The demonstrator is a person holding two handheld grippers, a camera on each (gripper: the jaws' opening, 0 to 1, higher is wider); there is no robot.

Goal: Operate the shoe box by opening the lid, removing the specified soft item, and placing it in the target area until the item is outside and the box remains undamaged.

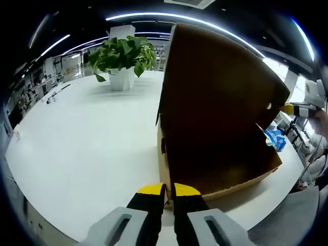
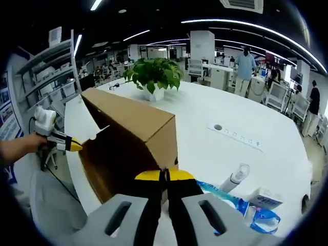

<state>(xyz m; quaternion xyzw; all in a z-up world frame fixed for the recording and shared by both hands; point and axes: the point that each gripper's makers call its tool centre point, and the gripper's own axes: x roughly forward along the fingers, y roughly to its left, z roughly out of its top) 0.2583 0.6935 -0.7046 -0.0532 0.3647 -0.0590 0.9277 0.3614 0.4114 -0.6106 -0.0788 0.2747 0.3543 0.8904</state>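
Bright ceiling strip lights; edges bent, perhaps slightly soft.

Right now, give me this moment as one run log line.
left gripper: shut on box edge | right gripper: shut on box corner | shoe box: lid raised

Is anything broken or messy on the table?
Nothing looks broken. The cardboard box seems to stand tipped up on the white table rather than flat, each gripper shut at a bottom edge. A few blue-and-white packets and a tube lie loosely beside it.
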